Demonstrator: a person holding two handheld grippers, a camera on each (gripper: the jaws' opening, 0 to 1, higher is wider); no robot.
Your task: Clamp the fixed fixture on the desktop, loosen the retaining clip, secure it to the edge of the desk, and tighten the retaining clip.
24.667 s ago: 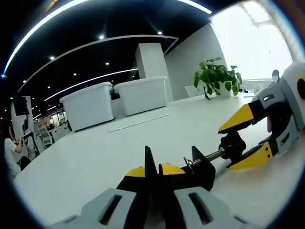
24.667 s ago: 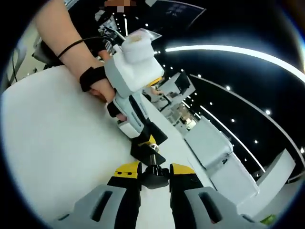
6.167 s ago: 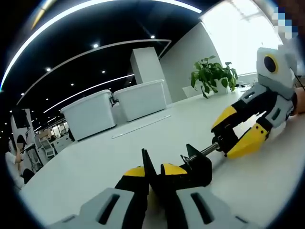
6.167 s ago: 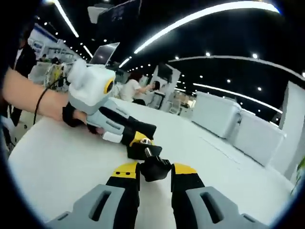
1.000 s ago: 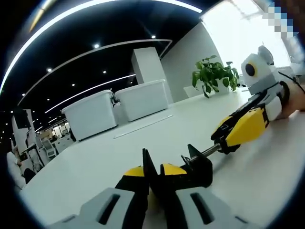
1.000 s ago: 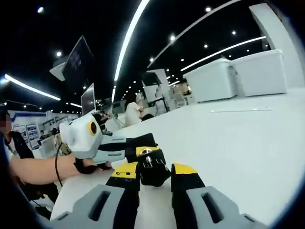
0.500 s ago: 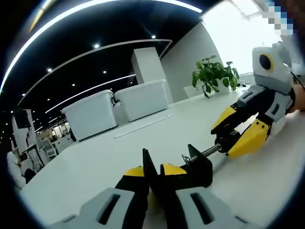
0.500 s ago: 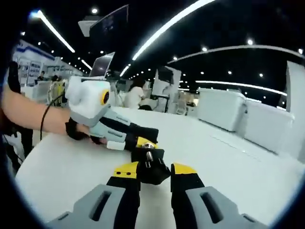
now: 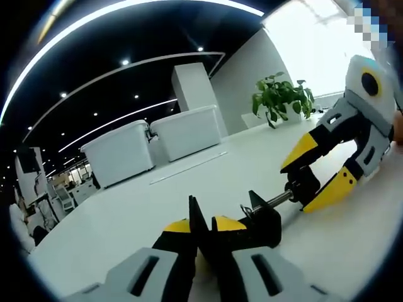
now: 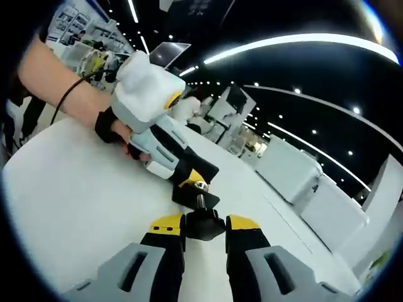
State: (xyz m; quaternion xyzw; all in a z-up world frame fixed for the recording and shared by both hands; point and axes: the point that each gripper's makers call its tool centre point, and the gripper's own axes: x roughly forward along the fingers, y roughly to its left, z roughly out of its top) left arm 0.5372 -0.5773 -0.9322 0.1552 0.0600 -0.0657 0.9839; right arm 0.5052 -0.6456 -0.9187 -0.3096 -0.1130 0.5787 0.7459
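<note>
A black clamp fixture (image 9: pixel 261 223) lies on the white desk (image 9: pixel 126 214). My left gripper (image 9: pixel 203 229) is shut on the fixture's thin upright plate. A metal screw (image 9: pixel 277 200) runs from the fixture to a black knob (image 9: pixel 305 185). My right gripper (image 9: pixel 308 179) comes in from the right, its yellow jaws above and below the knob. In the right gripper view the knob (image 10: pixel 204 225) sits pinched between my right gripper's (image 10: pixel 204 229) yellow pads. Beyond it are the fixture (image 10: pixel 192 195) and my left gripper (image 10: pixel 192 179), held by a person's hand (image 10: pixel 119 126).
Two white lidded bins (image 9: pixel 119 148) (image 9: pixel 187 126) stand at the desk's far side, with a thin strip (image 9: pixel 189 167) lying in front of them. A potted plant (image 9: pixel 283 100) stands at the far right. Desks and people fill the background of the right gripper view.
My right gripper has rolled about the screw's axis with the knob in its jaws, so its view has tilted. The left gripper and the fixture have stayed put.
</note>
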